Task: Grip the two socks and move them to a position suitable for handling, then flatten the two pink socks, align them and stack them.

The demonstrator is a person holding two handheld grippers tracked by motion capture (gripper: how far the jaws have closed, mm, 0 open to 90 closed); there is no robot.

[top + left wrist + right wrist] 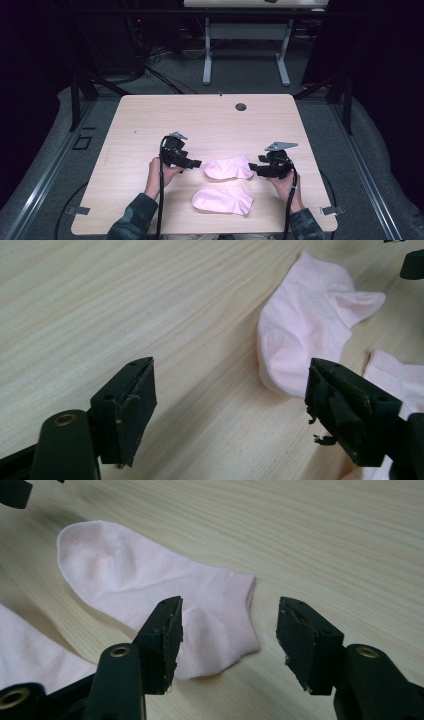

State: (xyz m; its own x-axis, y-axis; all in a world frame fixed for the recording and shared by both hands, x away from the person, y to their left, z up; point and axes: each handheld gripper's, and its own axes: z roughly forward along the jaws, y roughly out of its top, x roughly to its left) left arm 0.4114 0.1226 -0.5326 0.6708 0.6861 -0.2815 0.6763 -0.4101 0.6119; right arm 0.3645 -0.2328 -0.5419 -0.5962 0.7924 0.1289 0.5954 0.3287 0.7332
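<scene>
Two pink ankle socks lie flat on the light wooden table [200, 120]. The farther sock [229, 168] [305, 325] [150, 575] stretches between my two grippers. The nearer sock [223, 200] [400, 375] [30, 650] lies close to the table's front edge. My left gripper [197, 163] [230, 377] hovers just off the farther sock's left end, open, with bare wood between its jaws. My right gripper [252, 167] [230, 612] is at that sock's right end, open, and the sock's edge lies under the gap without the pads touching it.
A round cable hole [241, 106] sits near the table's far edge. A white-legged table [245, 35] stands behind on the grey floor. Black frame posts [75, 95] flank the table. Bare wood stretches across the far half and the left side.
</scene>
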